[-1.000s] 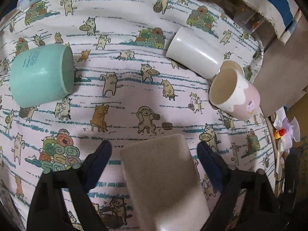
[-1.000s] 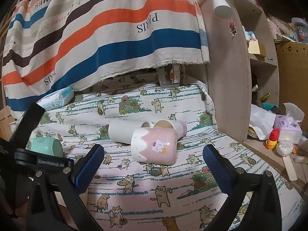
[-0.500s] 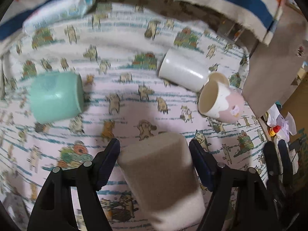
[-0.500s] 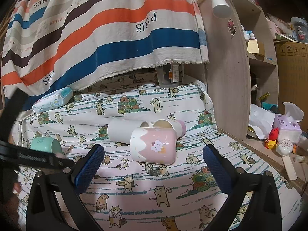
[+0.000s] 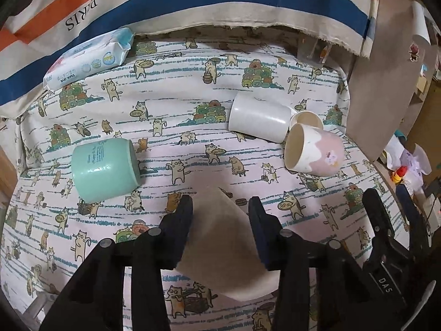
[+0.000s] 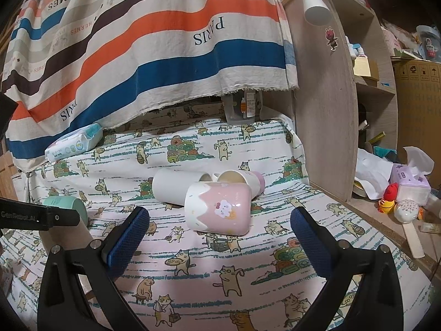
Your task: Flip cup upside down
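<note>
My left gripper is shut on a beige cup, both pads pressed to its sides, held above the cat-print cloth. The cup's bottom end points away from the camera. In the right wrist view part of this cup shows at the far left under the left gripper's arm. My right gripper is open and empty, hovering in front of a pink-and-white cup that lies on its side.
Lying on their sides are a mint cup, a white cup, the pink-and-white cup and a smaller pink cup behind it. A baby-wipes pack lies at the back left. A wooden shelf panel stands at the right.
My left gripper has closed on the beige cup, lifted it and tilted upward, so more of the striped cloth at the back shows. The right gripper has not moved.
</note>
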Demonstrator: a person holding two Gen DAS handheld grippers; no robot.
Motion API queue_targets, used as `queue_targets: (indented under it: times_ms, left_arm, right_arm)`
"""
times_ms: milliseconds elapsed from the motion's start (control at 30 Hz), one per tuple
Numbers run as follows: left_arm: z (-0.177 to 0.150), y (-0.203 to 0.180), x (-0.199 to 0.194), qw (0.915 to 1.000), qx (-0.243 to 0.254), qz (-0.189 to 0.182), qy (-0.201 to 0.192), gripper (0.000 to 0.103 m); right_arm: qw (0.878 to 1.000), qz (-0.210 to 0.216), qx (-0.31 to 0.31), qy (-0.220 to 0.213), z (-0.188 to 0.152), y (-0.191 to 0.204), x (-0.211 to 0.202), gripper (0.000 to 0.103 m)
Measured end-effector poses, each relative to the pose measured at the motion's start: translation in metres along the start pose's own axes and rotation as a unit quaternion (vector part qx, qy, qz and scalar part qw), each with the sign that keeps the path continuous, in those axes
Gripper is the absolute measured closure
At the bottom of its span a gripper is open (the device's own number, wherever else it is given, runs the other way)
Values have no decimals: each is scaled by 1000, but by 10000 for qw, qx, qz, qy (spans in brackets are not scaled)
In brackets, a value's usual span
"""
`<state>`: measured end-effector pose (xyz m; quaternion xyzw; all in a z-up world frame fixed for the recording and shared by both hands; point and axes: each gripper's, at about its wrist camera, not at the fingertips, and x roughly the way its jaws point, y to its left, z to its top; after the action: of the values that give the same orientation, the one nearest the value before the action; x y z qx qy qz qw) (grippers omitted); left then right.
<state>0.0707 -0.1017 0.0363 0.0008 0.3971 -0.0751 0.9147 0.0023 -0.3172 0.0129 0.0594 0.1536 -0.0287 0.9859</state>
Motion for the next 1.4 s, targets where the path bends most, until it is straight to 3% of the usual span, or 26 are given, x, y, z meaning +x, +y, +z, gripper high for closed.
queue_targets:
  times_ms: [400,600,1033,1133,1233,1400]
  left_arm:
    - [-17,-15,-23,9981,171,-587,-48,60]
    - [-28,-26,-31,9977,409,-530,-130,60]
    - [-33,-21,-43,9966,447,-641,-266,58]
    - [-31,-18,-52,9963,412,-602,-447,50]
    - [-30,-11,-64,9956,332,-443,-758,34]
    - [-32,7,-88,9886,163,-141,-1489,16]
  right_arm:
    - [10000,3,9,5,0,0,1,0]
    - [10000,7,9,7,0,-1,1,0]
    - [10000,7,7,6,0,-2,1,0]
    - [10000,5,7,10,0,-1,1,0]
    - [10000,8,6,11,0,-1,1,0]
    - [10000,19,10,-3,-1,-1,1,0]
